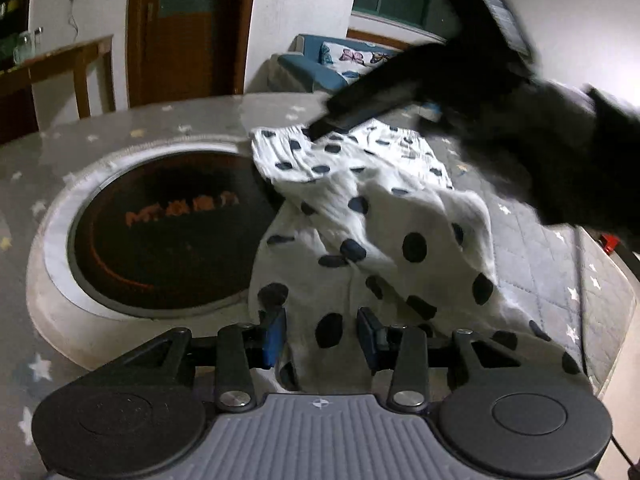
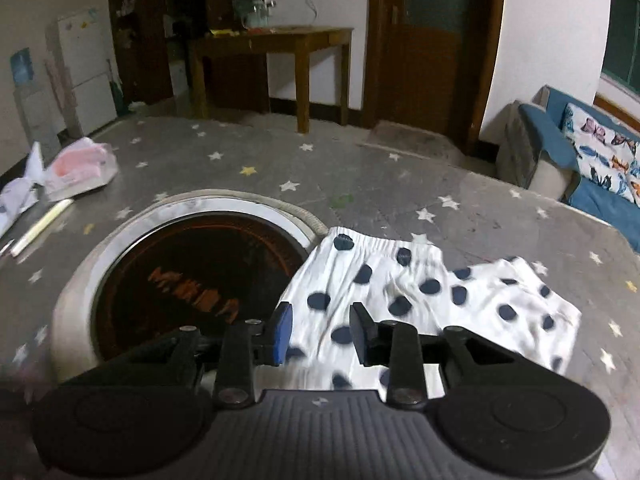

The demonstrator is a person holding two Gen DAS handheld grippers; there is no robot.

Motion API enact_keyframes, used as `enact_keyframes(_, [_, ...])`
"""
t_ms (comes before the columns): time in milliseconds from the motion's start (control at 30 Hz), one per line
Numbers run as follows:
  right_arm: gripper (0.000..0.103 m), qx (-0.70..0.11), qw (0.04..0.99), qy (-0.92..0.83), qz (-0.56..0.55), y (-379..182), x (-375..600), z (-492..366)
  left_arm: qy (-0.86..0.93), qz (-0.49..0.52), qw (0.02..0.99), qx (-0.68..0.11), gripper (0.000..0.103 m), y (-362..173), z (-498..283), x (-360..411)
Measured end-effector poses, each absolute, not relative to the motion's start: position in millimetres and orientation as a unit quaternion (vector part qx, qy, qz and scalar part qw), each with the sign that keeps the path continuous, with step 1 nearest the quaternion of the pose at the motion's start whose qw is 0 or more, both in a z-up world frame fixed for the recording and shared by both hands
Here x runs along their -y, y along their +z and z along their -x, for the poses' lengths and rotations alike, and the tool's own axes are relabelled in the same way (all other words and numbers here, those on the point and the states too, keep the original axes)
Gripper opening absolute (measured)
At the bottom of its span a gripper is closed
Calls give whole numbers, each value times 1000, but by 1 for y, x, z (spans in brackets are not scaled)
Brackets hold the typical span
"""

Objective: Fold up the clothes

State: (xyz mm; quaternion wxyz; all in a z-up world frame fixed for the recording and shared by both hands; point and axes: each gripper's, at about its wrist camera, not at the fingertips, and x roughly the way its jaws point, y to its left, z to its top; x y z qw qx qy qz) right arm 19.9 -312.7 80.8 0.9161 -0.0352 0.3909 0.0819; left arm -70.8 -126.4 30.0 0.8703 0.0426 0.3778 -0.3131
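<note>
On the star-printed grey cover (image 2: 280,160) of the table, going left to right in the right wrist view, a plastic bag with something pink inside (image 2: 80,170) and a white pen-like stick (image 2: 42,222) lie at the far left. Next comes the round dark heater plate (image 2: 192,280) set in its pale ring. Just right of it, overlapping the ring's edge, lies the white garment with dark dots (image 2: 420,280), rumpled, its gathered waistband towards the far side. The right gripper (image 2: 320,330) hovers over the near left part of the cloth, fingers parted with nothing pinched between them. At the far right stands a blue sofa with a butterfly cushion (image 2: 600,160).

From the left wrist view, the left gripper (image 1: 322,336) is likewise released, its blue pads apart above the garment's near end.
</note>
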Motion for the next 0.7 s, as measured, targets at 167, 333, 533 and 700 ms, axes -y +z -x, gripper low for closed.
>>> enact_keyframes(167, [35, -410, 909, 73, 20, 61, 305, -61, -317, -36, 868, -380, 43, 23, 70, 124])
enact_keyframes(333, [39, -425, 903, 60, 8, 47, 297, -94, -319, -28, 869, -379, 43, 23, 70, 121])
enact_keyframes(533, [36, -430, 902, 28, 27, 32, 292, -111, -320, -26, 868, -378, 43, 23, 70, 121])
enact_keyframes(700, [13, -423, 905, 13, 43, 30, 294, -113, -320, -27, 869, -377, 48, 24, 71, 122])
